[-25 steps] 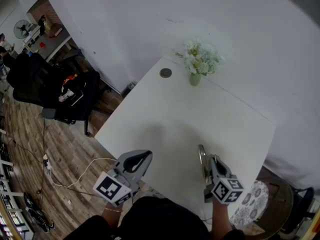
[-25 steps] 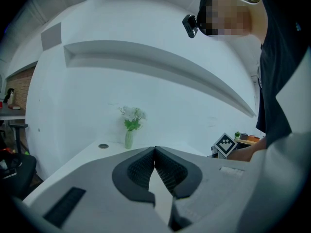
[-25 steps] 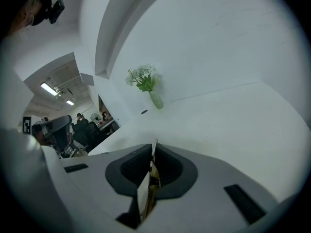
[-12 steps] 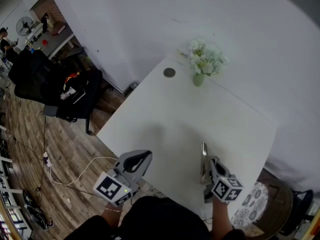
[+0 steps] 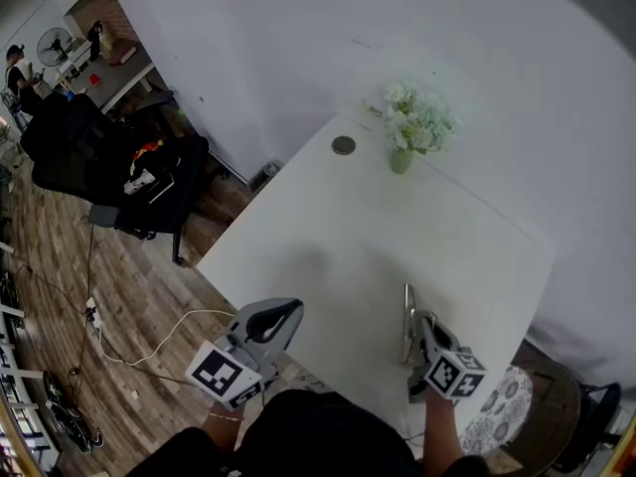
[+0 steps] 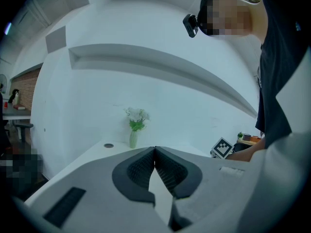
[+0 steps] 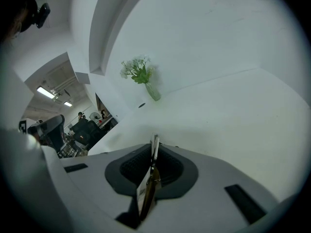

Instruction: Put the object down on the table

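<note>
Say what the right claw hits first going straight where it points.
Likely the table: the right claw, shut on a thin flat object, tilts down at it. The flower vase stands farther, left of that line.

Left gripper (image 5: 294, 310): jaws together, nothing between them, near level. Right gripper (image 5: 417, 321): tilted downward, jaws clamped on a thin flat object (image 5: 406, 311).

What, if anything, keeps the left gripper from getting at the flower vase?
Probably yes. The table between the left gripper and the vase lies bare, and its jaws are together, holding nothing. The vase stands at the far edge, so it would be a long stretch.
</note>
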